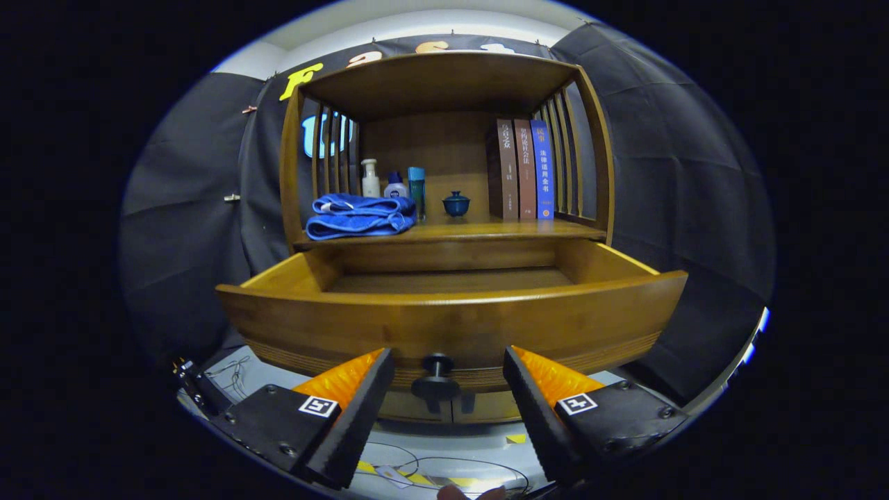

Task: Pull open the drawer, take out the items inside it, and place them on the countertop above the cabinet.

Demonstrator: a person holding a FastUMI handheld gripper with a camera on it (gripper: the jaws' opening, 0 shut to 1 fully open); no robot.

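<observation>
In the gripper view, the wide wooden drawer [451, 319] of the small wooden cabinet stands pulled well out toward the camera, so the opening step looks done. The part of its floor that shows over the front panel is bare wood; anything lying close behind that panel would be hidden, so I cannot tell whether the drawer holds something. On the wooden countertop [486, 231] above the drawer, a folded blue towel [360, 215] lies at the left, with a white pump bottle [371, 179] and two smaller bottles behind it, a small dark blue lidded cup [456, 203] near the middle and three upright books [521, 169] at the right. Some of these may already be the removed items, though that is only a judgement.

The gripper [449, 369] is spread wide and grasps nothing. The drawer's dark round knob [436, 376] sits between the two fingers, touching neither, with the drawer front just beyond the tips.
</observation>
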